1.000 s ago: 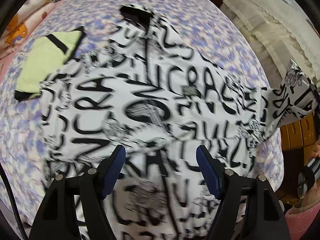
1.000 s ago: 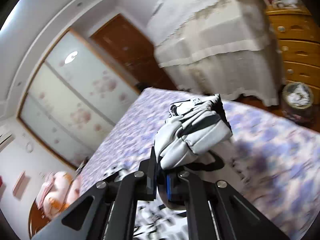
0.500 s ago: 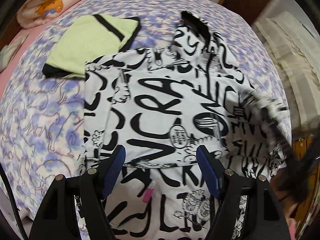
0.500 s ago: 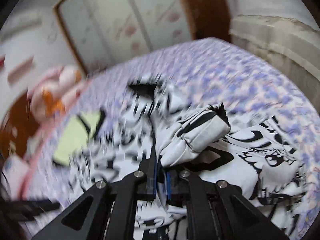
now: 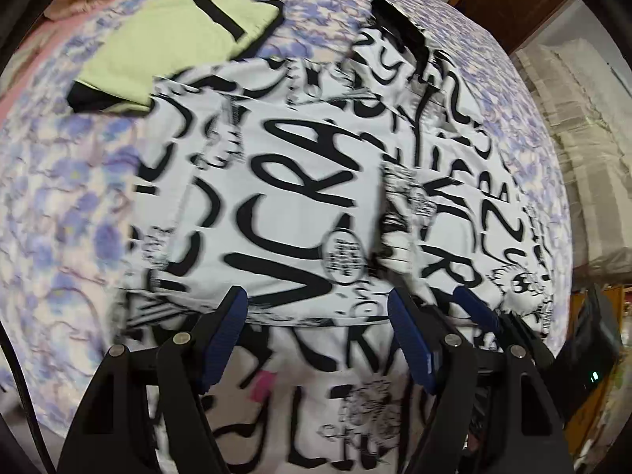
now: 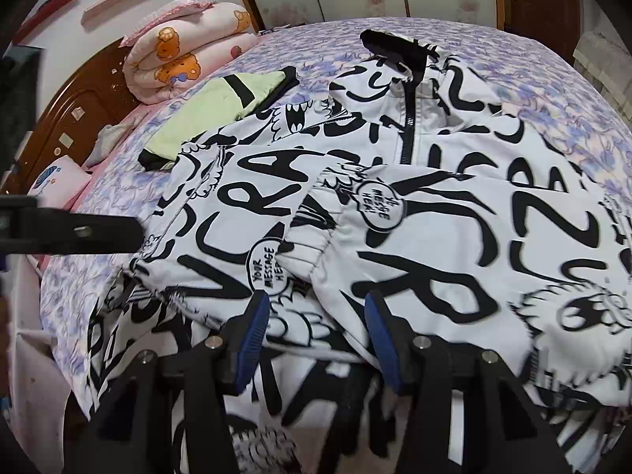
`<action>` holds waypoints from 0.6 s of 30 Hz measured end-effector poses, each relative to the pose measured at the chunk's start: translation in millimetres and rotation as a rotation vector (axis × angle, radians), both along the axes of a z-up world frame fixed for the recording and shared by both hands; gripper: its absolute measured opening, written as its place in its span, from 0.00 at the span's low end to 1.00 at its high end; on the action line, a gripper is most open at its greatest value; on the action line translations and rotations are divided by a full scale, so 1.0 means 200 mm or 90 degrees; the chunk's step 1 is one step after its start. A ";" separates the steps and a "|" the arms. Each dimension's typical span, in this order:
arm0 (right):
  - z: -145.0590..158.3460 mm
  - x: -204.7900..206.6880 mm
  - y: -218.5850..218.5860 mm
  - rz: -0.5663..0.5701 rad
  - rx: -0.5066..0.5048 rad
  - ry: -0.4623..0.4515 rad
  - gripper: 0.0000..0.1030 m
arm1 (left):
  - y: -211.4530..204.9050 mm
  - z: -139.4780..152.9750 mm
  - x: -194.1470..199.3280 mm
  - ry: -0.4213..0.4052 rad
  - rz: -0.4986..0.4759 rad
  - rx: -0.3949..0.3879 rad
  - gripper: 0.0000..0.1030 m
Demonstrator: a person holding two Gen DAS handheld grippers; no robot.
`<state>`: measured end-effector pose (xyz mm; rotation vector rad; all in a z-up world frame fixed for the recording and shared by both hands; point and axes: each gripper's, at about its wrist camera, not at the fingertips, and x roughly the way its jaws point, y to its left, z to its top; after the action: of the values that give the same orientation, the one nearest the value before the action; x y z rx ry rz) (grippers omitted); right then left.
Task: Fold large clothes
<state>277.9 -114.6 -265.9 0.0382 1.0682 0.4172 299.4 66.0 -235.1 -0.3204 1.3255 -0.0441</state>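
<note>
A white jacket (image 5: 308,181) (image 6: 454,237) printed with big black letters lies spread on the bed, its black collar (image 6: 395,49) at the far end. Both sleeves are folded across its front, and the right sleeve's cuff (image 6: 312,237) lies loose over the left sleeve. My left gripper (image 5: 316,316) hovers open over the jacket's lower part with only flat cloth beneath. My right gripper (image 6: 316,308) is opening just behind the cuff, and its pads press on nothing. One blue pad of the right gripper (image 5: 474,308) shows close beside the left one. The left gripper's arm (image 6: 79,231) enters the right wrist view from the left.
A folded pale green garment (image 5: 177,39) (image 6: 221,106) lies beside the jacket's far left shoulder. The purple flowered sheet (image 5: 59,205) covers the bed. A rolled pink quilt (image 6: 185,51) leans on the wooden headboard (image 6: 59,118). Cloth-covered furniture (image 5: 584,158) stands past the right edge.
My right gripper swung down over the bed with the sleeve cuff, laid it across the jacket's front and opened off it. My left gripper moved lower and to the left over the jacket, staying open.
</note>
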 end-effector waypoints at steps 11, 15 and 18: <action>0.12 -0.11 -0.51 -0.087 0.012 0.027 0.49 | -0.30 -0.36 0.11 0.051 0.111 -0.168 0.47; 0.12 -0.18 -0.72 -0.127 0.011 0.039 0.49 | -0.37 -0.43 0.13 0.039 0.156 -0.194 0.27; 0.13 -0.21 -0.86 -0.161 0.019 0.041 0.49 | -0.40 -0.46 0.16 0.036 0.181 -0.174 0.07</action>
<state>235.3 -286.6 -239.6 0.2128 1.1046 0.2050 331.1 -13.5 -326.5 -0.7452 1.3198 0.0233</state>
